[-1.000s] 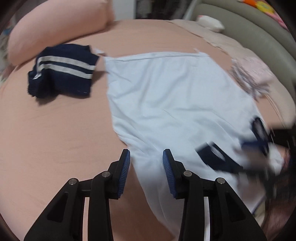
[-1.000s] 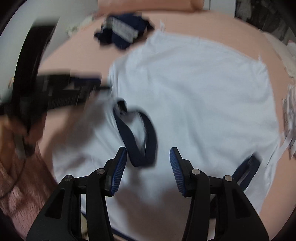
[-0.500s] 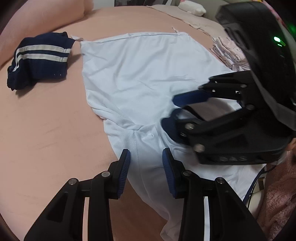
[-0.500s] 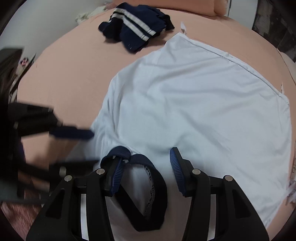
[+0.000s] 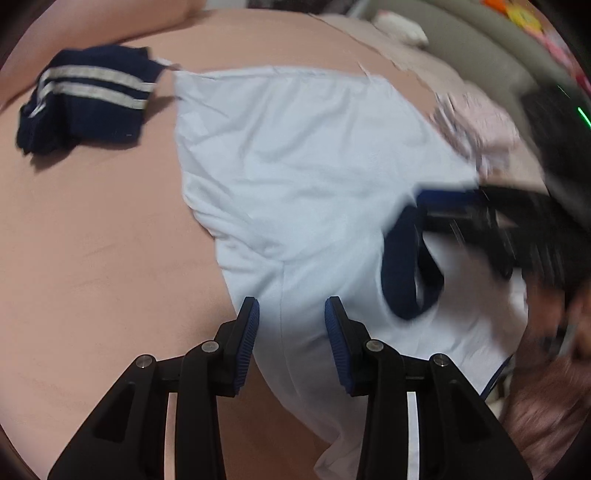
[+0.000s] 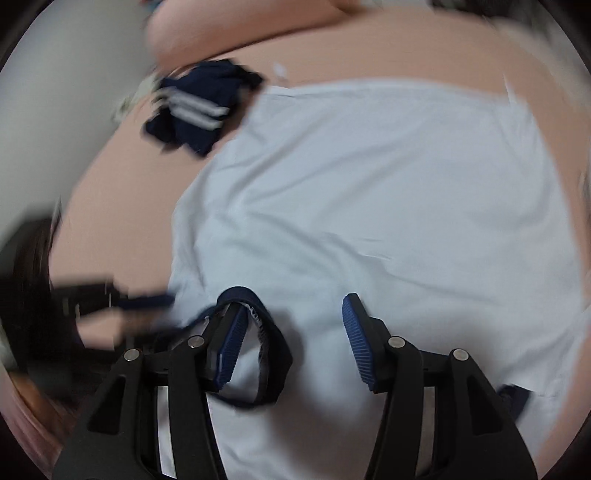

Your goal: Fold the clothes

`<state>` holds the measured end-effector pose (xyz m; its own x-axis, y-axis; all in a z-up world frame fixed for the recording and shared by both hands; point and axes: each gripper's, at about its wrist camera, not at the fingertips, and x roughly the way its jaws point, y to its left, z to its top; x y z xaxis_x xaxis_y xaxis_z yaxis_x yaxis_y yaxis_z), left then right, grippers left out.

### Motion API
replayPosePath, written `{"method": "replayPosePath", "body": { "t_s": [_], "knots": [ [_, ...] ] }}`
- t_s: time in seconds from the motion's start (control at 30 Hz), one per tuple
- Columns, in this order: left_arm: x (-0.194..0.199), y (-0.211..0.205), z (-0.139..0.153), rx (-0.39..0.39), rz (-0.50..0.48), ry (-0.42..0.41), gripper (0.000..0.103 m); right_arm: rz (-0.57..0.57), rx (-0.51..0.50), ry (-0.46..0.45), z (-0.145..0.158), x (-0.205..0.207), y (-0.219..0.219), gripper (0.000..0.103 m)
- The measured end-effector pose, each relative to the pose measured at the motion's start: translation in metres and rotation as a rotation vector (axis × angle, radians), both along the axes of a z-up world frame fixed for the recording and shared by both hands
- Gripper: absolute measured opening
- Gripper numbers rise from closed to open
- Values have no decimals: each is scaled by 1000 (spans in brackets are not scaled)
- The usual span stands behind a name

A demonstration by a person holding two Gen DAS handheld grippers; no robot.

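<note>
A white T-shirt (image 5: 314, 166) with a navy collar (image 5: 406, 266) lies spread flat on the pink bed (image 5: 92, 240). My left gripper (image 5: 291, 317) hovers open over the shirt's near left sleeve, and the cloth lies below its pads without being pinched. My right gripper (image 6: 293, 306) stands over the collar (image 6: 273, 339). Its jaws are opening, the left finger sits inside the collar loop, and nothing is clamped. Each gripper shows as a dark blur in the other's view: the right gripper (image 5: 461, 206) and the left gripper (image 6: 147, 302).
A folded navy garment with white stripes (image 5: 88, 99) (image 6: 199, 103) lies by the shirt's far left corner. A pink pillow (image 5: 92, 22) is behind it. Pale patterned clothes (image 5: 476, 125) lie at the right, near a grey padded edge (image 5: 461, 40). A fuzzy pink sleeve (image 5: 546, 417) is at the lower right.
The right gripper has drawn back toward the right edge of the left wrist view and its jaws stand wider. The left gripper stays over the sleeve, slightly turned.
</note>
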<state>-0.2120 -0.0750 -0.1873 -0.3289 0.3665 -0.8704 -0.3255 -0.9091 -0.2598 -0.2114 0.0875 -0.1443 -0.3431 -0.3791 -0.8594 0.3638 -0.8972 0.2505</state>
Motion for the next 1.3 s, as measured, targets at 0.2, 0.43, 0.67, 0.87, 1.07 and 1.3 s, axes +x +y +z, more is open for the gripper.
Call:
{"method": "replayPosePath", "body": {
  "t_s": [0.2,0.43,0.67,0.87,1.07,1.3],
  "knots": [
    [-6,3,3,43,4,15,39,119,16,50,16,41,-30,54],
    [-5,-2,3,34,42,4,40,36,158,41,-16,30,-33,52],
    [34,-20,12,-14,73,-36,40,-93,163,65,2,27,7,51],
    [75,-33,11,13,260,-135,40,98,37,-9,21,78,-17,51],
    [103,-18,12,106,232,-127,40,160,101,-56,-5,120,-37,51],
    [106,-5,-3,-37,276,-120,16,67,81,-36,-4,130,-12,51]
  ]
}}
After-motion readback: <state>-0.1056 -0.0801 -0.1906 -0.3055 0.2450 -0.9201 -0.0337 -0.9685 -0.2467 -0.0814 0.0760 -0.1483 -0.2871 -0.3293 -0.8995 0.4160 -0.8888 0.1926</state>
